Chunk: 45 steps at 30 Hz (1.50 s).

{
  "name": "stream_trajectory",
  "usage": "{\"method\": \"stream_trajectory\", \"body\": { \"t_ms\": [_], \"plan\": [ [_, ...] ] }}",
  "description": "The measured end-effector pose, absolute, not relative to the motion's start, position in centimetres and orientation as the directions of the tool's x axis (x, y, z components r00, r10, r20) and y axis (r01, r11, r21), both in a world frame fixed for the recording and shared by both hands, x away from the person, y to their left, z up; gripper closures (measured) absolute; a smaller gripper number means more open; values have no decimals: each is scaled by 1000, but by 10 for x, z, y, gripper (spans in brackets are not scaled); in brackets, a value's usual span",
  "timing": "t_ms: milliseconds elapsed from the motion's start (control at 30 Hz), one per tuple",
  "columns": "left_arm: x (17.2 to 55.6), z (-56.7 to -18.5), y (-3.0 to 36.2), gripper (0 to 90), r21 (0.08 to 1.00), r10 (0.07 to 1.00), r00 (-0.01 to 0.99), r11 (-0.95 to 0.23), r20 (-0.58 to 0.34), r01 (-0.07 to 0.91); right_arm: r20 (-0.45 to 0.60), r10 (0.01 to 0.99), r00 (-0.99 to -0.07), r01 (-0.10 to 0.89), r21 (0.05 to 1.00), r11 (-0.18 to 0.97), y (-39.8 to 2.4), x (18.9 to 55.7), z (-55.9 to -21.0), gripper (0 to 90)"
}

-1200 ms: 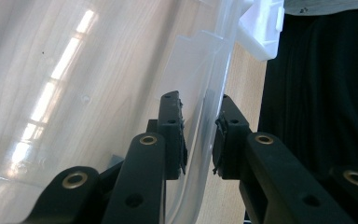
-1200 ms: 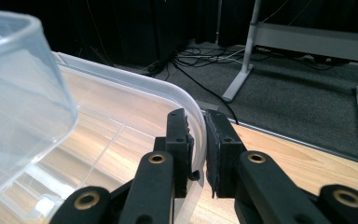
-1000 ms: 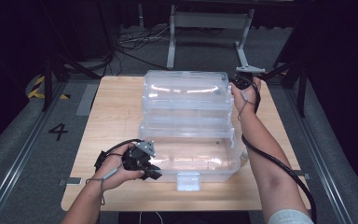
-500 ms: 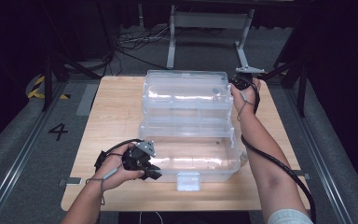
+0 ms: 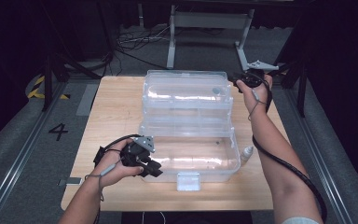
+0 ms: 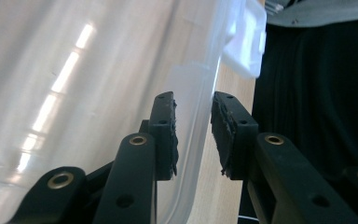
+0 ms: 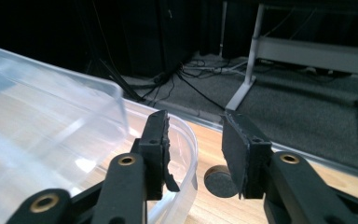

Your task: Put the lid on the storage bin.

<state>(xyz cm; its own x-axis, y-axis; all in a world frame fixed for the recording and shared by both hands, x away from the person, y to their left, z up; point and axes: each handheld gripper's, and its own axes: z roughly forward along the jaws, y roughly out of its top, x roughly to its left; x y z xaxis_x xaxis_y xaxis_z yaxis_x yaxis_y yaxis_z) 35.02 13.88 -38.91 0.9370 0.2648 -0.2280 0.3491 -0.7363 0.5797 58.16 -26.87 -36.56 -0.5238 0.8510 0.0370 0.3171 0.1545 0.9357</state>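
A clear plastic box (image 5: pixel 189 154) sits in the middle of the wooden tabletop (image 5: pixel 116 102) with its lid (image 5: pixel 186 91) swung up and back, the tiers of its inner tray stepping up behind the base; a white latch (image 5: pixel 188 181) hangs at the front edge of the base. The left gripper (image 5: pixel 150 168) lies at the front left corner of the box; in the left gripper view its jaws have just been opening and stand a little apart, with the rim of the box (image 6: pixel 198 116) passing between them, the pads not pressing on it. The right gripper (image 5: pixel 242 80) is at the far right corner of the lid; in the right gripper view its jaws have just been opening as well and stand part open, the lid's edge (image 7: pixel 186 140) just beside the left jaw and free of the pads; a dark round disc (image 7: pixel 219 179) lies on the tabletop beyond them. A small white bottle (image 5: pixel 247 153) stands just beside the right wall of the box.
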Motion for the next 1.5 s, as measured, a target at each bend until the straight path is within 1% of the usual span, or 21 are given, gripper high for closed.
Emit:
{"method": "stream_trajectory", "body": {
  "t_ms": [67,167,200,267,333,467,567,833,1000,1233,1367,1500],
  "plan": [
    [352,-382,145,683,594,276,935,-722,-224,355,38,845,-533,310,938,153,-274,573,-358,588],
    [355,-371,160,645,625,319,919,-675,-230,391,42,831,-555,296,943,151,-283,557,-345,559],
    [355,-371,160,624,625,319,919,-675,-230,391,41,827,-561,293,944,152,-285,552,-342,548],
    [357,-363,174,583,645,364,904,-640,-225,418,47,816,-576,293,944,153,-290,539,-336,533],
    [357,-361,178,541,652,381,897,-626,-224,428,46,810,-584,292,943,157,-292,534,-334,530],
    [361,-354,197,506,668,449,866,-578,-219,469,46,792,-609,298,939,175,-301,512,-327,518],
    [362,-353,205,478,673,480,851,-559,-216,485,30,785,-619,304,931,204,-308,495,-324,516],
    [368,-355,222,442,679,550,807,-509,-217,529,30,769,-638,334,911,241,-321,466,-323,507],
    [370,-358,231,436,673,588,778,-486,-220,558,12,754,-656,358,885,297,-325,453,-320,505],
    [369,-358,239,425,673,610,760,-468,-223,573,3,735,-678,402,839,367,-327,440,-318,496],
    [369,-359,239,421,673,614,754,-459,-232,580,8,713,-701,438,794,421,-327,434,-323,496],
    [371,-361,239,421,666,613,756,-467,-231,582,6,694,-720,454,761,464,-327,432,-326,496]
  ]
}}
